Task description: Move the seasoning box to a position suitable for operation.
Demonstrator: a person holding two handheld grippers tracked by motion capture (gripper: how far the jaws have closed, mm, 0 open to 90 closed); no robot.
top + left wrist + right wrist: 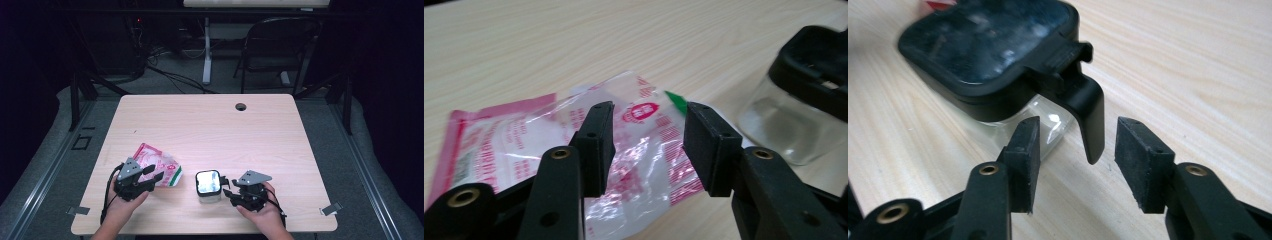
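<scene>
A person's two hands come in from the near edge of the table, each holding a hand-held gripper. The left hand-held gripper sits at the near left of the table with its jaws spread over a crinkled clear packet printed in pink and red, with a green corner. In the left gripper view the packet lies flat on the wood, passing under and between the two black jaws; the pads stand apart and do not press on it, and whether the jaw tips touch the film cannot be told.

Just to the right of the packet stands a small clear jar with a square black lid, near the front edge and between the two hands. The jar and packet lie close together but apart.

The right hand-held gripper points left at the jar from just beside it. In the right gripper view its jaws are spread wide, and the lid's black latch tab hangs down the jar's side into the gap between them. Neither pad touches the tab or the jar; the left jaw's tip sits just in front of the clear glass wall. The lid is seated on the jar.
</scene>
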